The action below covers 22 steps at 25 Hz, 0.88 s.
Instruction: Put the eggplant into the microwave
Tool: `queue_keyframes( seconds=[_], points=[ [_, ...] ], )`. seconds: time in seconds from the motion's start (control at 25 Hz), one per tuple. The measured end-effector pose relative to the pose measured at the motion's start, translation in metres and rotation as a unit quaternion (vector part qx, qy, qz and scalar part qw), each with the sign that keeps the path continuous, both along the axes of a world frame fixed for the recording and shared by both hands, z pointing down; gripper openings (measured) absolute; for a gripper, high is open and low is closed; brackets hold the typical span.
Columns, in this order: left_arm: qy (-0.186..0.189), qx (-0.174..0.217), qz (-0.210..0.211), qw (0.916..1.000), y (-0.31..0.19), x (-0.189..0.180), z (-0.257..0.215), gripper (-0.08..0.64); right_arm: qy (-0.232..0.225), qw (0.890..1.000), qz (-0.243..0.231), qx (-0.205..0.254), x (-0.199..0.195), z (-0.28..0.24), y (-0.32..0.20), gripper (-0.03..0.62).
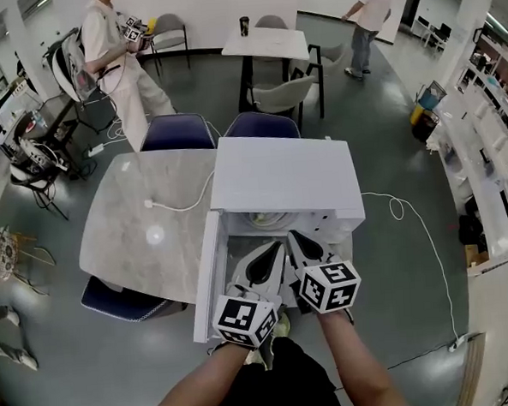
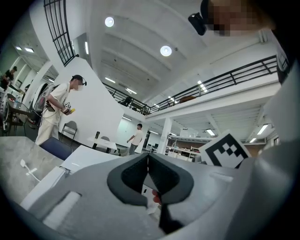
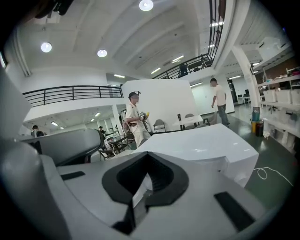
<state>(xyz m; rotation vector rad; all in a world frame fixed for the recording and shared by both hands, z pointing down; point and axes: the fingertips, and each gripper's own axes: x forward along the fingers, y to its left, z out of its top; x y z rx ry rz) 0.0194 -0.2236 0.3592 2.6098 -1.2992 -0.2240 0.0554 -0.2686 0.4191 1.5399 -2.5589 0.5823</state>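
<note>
Hovering side by side at the mouth of the white box-shaped microwave (image 1: 287,183), the left claw (image 1: 274,252) and right claw (image 1: 294,238) sit at 6 o'clock from the oven, each with its black-and-white marker cube nearest the person's forearms. The microwave's white door (image 1: 209,278) stands swung open toward 8 o'clock, and a pale round turntable (image 1: 268,220) shows just inside the cavity, beyond the claw tips.

In the left gripper view, the left claw (image 2: 148,159) is closed, its dark pads meeting along a thin line with nothing pinched between them. In the right gripper view, the right claw (image 3: 146,157) is likewise closed and empty, with the microwave's flat top (image 3: 201,145) at 2 o'clock from it.

The eggplant cannot be made out in any view.

The oven rests on a grey marble-patterned tabletop (image 1: 144,222), with a white power cable (image 1: 181,204) trailing across it toward 9 o'clock. Two dark blue chairs (image 1: 177,132) are tucked in at 12 o'clock. A person in white clothing (image 1: 116,60) stands at 11 o'clock, and another person (image 1: 367,19) stands far off at 1 o'clock.
</note>
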Motion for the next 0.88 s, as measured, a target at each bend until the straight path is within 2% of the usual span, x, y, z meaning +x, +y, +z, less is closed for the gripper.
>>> queue_keyframes(
  seconds=[0.4, 0.88],
  points=[
    [-0.014, 0.019, 0.002, 0.9997, 0.001, -0.002, -0.019, 0.009, -0.003, 0.999, -0.002, 0.035, -0.001, -0.03, 0.005, 0.0],
    [-0.015, 0.018, -0.006, 0.9997, 0.002, -0.012, -0.018, 0.009, 0.011, 0.999, -0.01, 0.042, -0.014, -0.032, 0.009, 0.0]
  ],
)
